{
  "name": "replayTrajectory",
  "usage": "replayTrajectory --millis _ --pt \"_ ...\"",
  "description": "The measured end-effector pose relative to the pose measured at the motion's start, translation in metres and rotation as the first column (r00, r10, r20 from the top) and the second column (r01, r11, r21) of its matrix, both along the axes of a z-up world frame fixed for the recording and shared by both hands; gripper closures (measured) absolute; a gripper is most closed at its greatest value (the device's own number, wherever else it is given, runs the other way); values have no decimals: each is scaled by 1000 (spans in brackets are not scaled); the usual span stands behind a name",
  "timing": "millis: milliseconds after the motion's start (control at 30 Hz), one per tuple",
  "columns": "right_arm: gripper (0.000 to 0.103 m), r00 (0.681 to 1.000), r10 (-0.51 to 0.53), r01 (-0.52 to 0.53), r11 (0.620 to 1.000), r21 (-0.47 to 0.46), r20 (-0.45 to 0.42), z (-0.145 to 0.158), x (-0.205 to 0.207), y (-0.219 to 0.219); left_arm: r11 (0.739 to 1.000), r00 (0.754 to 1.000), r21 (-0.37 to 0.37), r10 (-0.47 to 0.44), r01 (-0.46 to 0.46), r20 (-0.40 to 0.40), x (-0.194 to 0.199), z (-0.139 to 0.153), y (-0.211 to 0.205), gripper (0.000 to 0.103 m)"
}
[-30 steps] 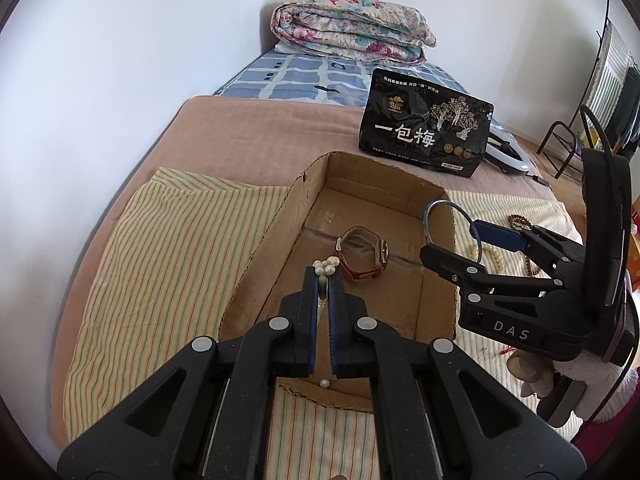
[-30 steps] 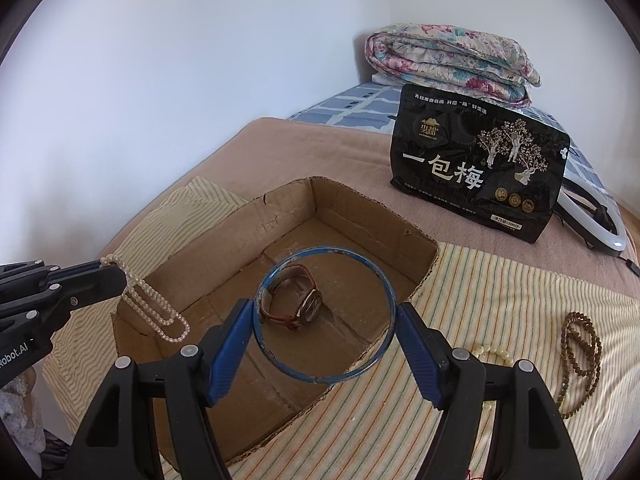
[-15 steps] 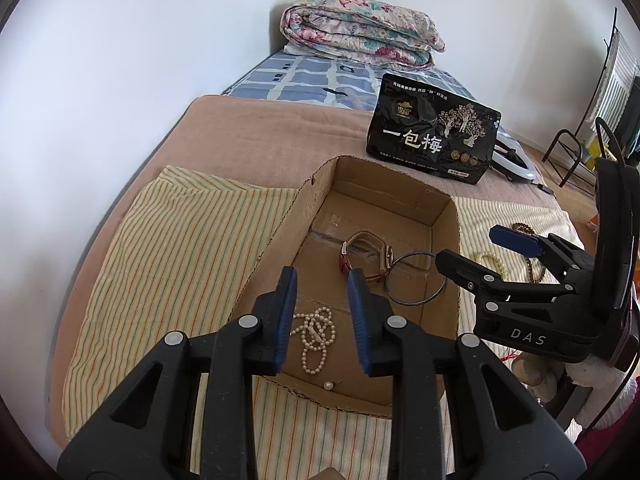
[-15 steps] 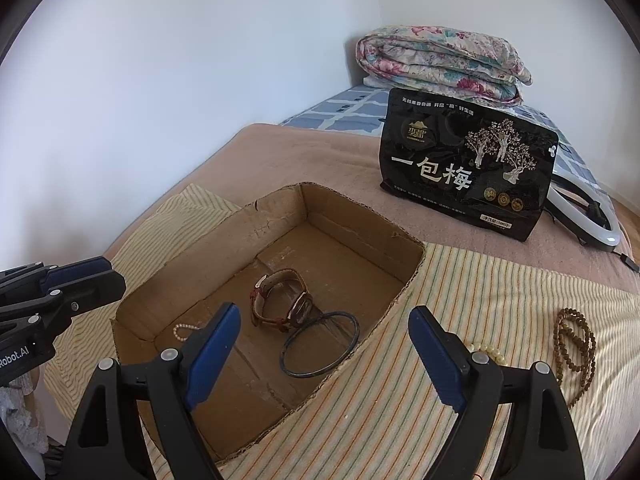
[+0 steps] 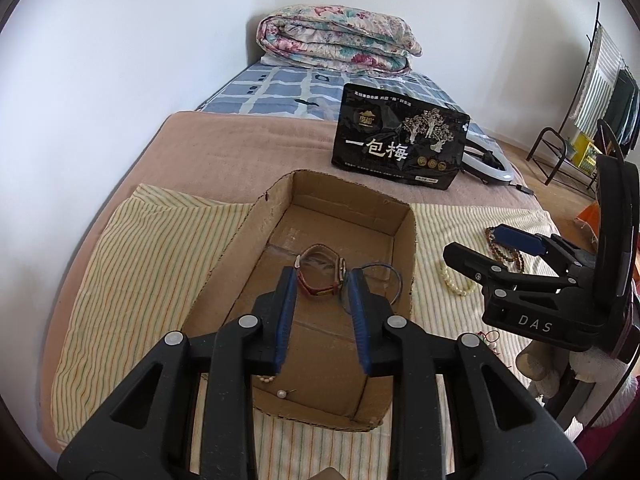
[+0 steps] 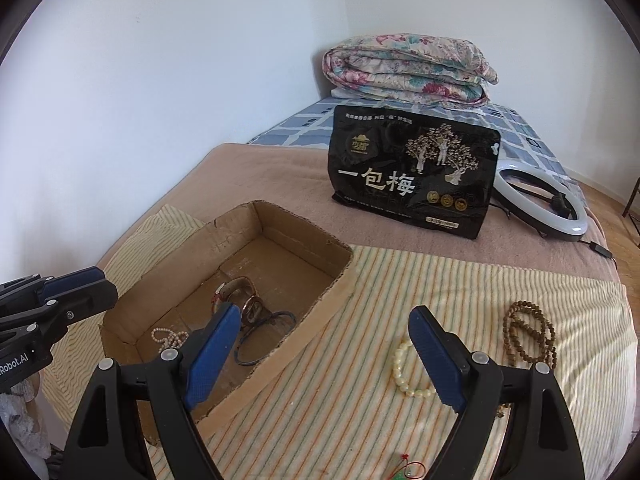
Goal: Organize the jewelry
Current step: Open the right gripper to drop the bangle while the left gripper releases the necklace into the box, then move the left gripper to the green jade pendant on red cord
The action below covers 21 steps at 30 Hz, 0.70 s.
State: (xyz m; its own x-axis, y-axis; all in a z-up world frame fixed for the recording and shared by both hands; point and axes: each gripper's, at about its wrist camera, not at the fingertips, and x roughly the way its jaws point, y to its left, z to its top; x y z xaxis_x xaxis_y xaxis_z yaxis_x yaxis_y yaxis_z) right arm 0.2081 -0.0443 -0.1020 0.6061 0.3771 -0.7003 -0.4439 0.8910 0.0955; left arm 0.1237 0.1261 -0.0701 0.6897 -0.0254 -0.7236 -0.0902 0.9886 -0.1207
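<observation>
A cardboard box [image 5: 404, 240] [image 6: 304, 320] sits on the striped cloth. Inside lie a brown-strap watch [image 5: 320, 276] [image 6: 240, 292], a thin blue bangle [image 5: 394, 280] [image 6: 260, 336] and a pearl necklace [image 6: 168, 337], mostly hidden behind my left fingers in the left wrist view. My left gripper [image 5: 322, 316] is open and empty above the box. My right gripper [image 6: 324, 356] is open and empty over the box's right rim; it also shows in the left wrist view [image 5: 484, 254]. A cream bead bracelet [image 6: 408, 372] [image 5: 456, 282] and brown prayer beads [image 6: 528, 336] [image 5: 506, 250] lie on the cloth.
A black snack bag [image 6: 412, 176] stands behind the box, with a ring light [image 6: 556, 208] to its right. A folded floral quilt [image 6: 408, 68] lies at the far wall. A small green pendant on red cord [image 6: 408, 470] lies near the cloth's front edge.
Both grippers opened: the left dropped the pearl necklace and the right dropped the blue bangle into the box. The right gripper then moved right, toward the loose beads.
</observation>
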Motion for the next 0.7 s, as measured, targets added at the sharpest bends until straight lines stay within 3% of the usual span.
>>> replayTrajectory --millis 433,700 --pt "13 986 -167 167 986 -2 8 14 14 -93 991 991 -20 -132 132 -1 9 0 -64 77" --pt "12 970 -243 243 969 -43 1 6 22 -136 969 967 -31 -248 246 -60 13 -21 -113 77"
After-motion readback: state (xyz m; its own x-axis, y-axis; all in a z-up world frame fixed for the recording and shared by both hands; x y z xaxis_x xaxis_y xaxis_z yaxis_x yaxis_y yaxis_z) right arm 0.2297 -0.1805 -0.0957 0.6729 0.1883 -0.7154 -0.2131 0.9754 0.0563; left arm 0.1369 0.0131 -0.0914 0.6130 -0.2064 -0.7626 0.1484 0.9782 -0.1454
